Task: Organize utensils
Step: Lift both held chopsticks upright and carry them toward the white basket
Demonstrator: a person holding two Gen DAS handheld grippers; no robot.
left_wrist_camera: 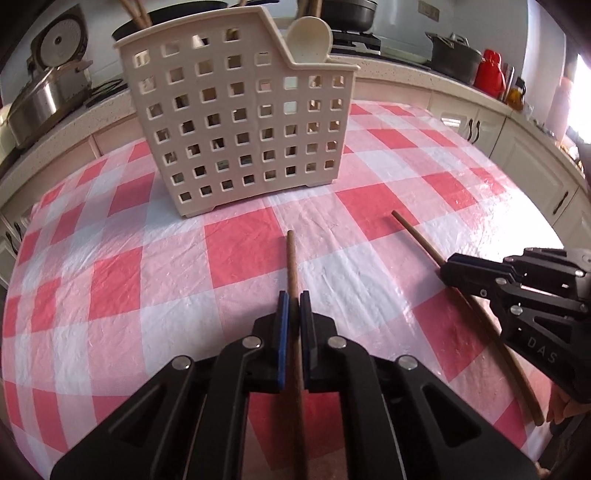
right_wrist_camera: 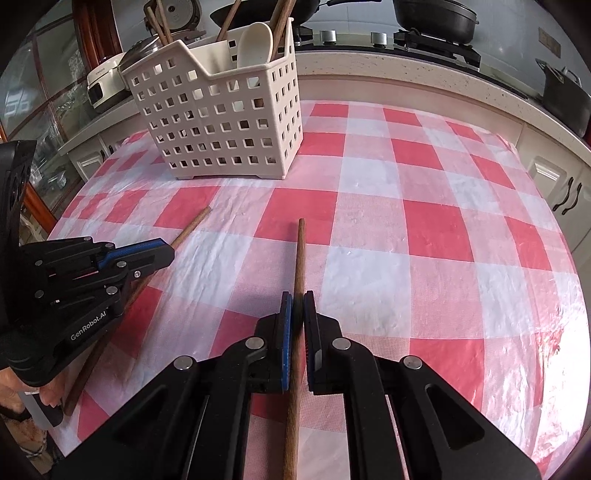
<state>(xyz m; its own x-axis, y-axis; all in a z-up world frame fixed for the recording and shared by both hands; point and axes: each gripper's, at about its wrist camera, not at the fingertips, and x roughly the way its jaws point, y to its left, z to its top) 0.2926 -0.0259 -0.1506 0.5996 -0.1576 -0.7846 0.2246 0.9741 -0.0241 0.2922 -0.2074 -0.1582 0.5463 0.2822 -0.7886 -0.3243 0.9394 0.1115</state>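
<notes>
My left gripper is shut on a brown wooden chopstick that points toward the beige perforated utensil basket. My right gripper is shut on a second brown chopstick. Each gripper shows in the other's view: the right gripper on its chopstick, the left gripper on its chopstick. The basket stands at the table's far side and holds a white spoon and several chopsticks.
The table has a red and white checked cloth. Behind it runs a counter with a rice cooker, a steel pot, black pots on a stove and a red thermos. White cabinets stand at the right.
</notes>
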